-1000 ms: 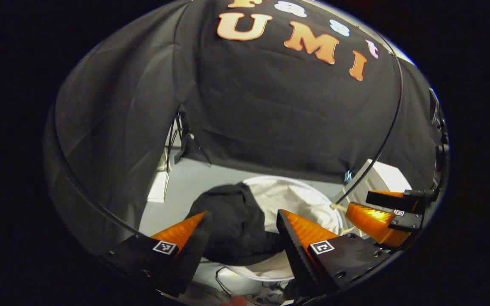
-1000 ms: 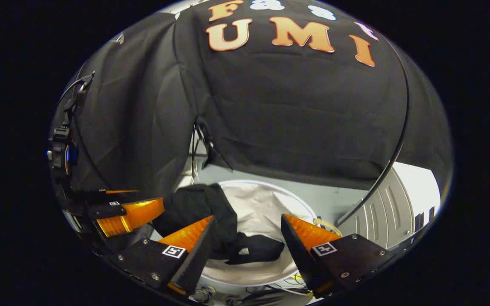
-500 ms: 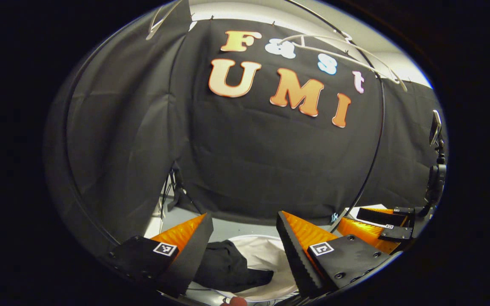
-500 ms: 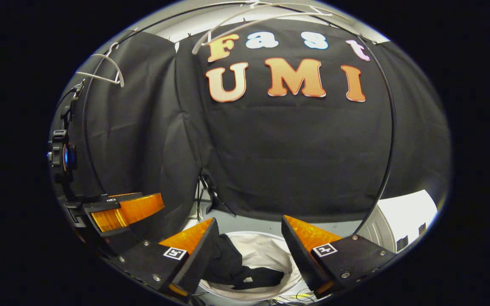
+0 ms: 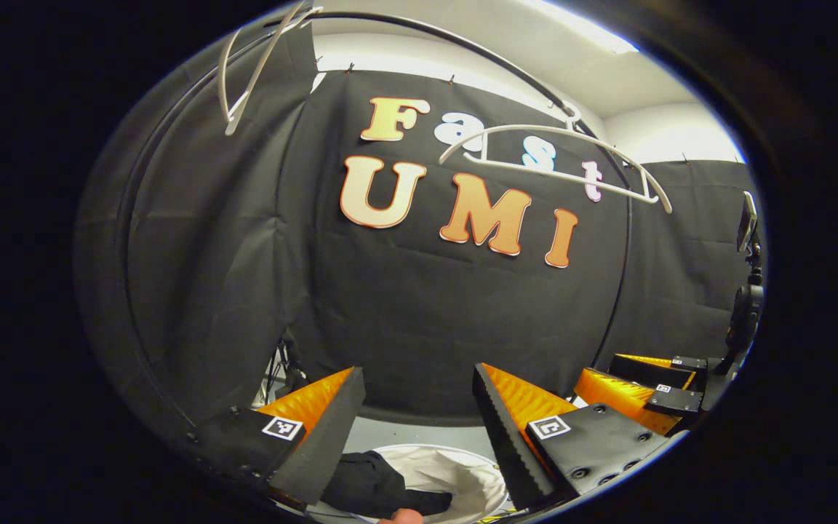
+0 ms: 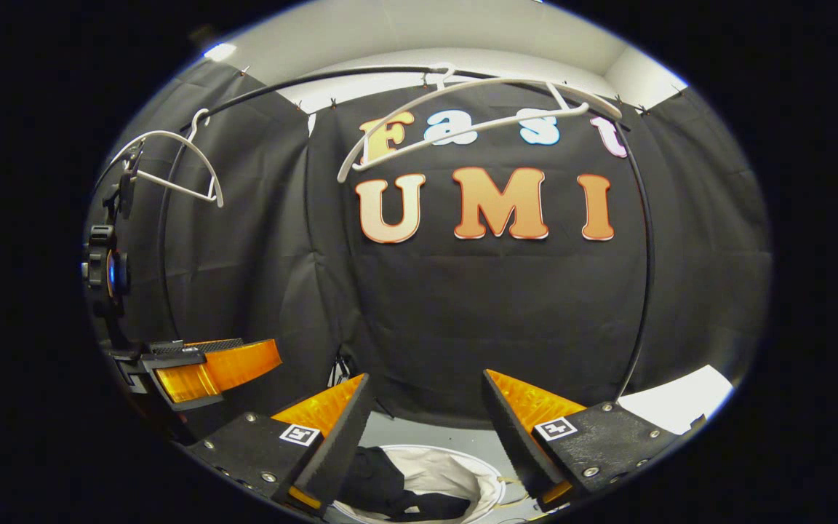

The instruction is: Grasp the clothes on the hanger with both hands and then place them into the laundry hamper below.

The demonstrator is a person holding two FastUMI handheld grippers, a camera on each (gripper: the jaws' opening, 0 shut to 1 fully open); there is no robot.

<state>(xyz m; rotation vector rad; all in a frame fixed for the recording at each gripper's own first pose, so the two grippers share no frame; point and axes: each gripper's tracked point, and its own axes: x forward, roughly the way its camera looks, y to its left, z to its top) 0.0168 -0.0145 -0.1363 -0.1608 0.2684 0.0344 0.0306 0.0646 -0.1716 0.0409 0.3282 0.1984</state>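
Below, in both views, we see one dark garment (image 5: 368, 491) lying in the white hamper (image 5: 463, 473). Our left gripper (image 5: 415, 429) and right gripper (image 6: 426, 437) point level at the wall, jaws wide and holding nothing. Two white hangers (image 6: 463, 109) hang bare on the rail (image 6: 332, 76); the left gripper view alone catches a fingertip (image 5: 401, 517).

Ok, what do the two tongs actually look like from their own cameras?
Each of the tongs, left and right, has two wedge-shaped fingers tapering to a point, with ribbed faces and toothed inner edges. The fingers sit on flat black mounting blocks with visible screws, each carrying a small square black-and-white marker. In the right gripper view, a dark camera mount with cabling stands above the left tongs.
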